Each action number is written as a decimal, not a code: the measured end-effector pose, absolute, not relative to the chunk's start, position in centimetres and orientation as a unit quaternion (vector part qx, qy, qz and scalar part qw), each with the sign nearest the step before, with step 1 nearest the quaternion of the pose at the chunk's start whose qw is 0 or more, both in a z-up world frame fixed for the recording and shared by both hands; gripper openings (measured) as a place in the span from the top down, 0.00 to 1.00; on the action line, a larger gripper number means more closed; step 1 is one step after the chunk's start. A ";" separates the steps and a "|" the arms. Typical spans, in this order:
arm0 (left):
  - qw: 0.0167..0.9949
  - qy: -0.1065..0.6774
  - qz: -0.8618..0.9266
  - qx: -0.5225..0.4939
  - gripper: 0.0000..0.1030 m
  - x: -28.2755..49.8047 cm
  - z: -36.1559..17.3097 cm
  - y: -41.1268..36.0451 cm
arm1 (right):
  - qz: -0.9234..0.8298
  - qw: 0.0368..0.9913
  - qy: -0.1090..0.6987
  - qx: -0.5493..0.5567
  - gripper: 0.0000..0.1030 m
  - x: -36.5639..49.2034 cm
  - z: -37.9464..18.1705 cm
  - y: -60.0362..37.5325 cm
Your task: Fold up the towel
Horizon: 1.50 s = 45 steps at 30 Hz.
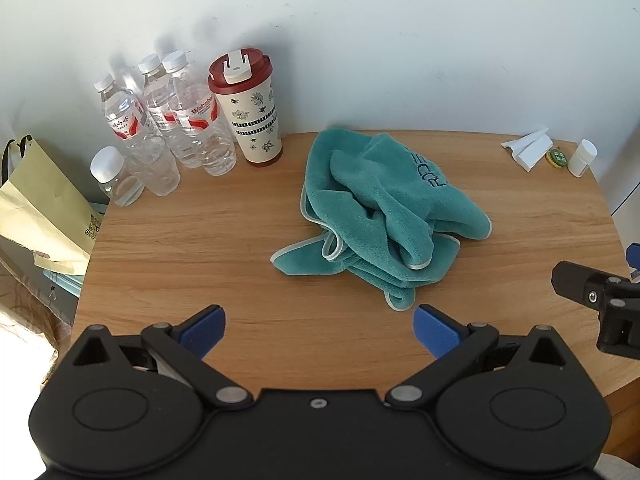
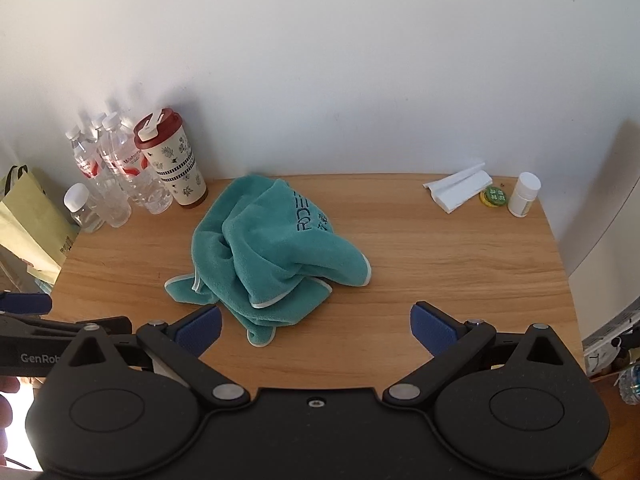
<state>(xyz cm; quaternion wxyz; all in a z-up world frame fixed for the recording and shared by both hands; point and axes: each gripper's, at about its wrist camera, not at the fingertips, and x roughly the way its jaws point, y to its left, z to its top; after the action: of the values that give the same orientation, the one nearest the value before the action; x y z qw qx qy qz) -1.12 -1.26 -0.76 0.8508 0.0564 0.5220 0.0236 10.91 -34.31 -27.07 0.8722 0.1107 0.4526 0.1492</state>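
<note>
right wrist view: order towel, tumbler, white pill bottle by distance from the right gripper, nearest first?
From the right gripper, open:
1. Towel, crumpled, just ahead, slightly left.
2. White pill bottle, far right corner, and tumbler, far left by the wall: both clearly farther, too close to rank.

Both views are evenly lit by soft daylight. Faint grey shadows are cast on the white wall (image 1: 360, 40) behind the clear plastic bottles (image 1: 192, 120). Strong fisheye bending and dark corners are seen at the edges.
</note>
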 end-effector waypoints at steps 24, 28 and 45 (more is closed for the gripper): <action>0.851 0.523 0.025 0.053 0.00 -1.3 -0.7 -1.2 | 0.137 0.872 0.458 0.103 0.01 10.6 -27.2 -34.2; 0.850 0.524 0.023 0.052 0.00 -1.1 -0.6 -0.8 | 0.137 0.871 0.460 0.105 0.01 10.5 -27.2 -34.3; 0.878 0.476 -0.019 0.038 0.00 0.5 -3.4 2.8 | 0.191 0.866 0.442 0.139 0.17 13.2 -30.6 -34.9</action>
<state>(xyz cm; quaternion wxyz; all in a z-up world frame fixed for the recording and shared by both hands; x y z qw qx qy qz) 0.55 2.79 -3.38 0.8785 0.0381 0.4759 -0.0190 13.20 -34.86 -30.55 0.8656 0.1387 0.4417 0.1909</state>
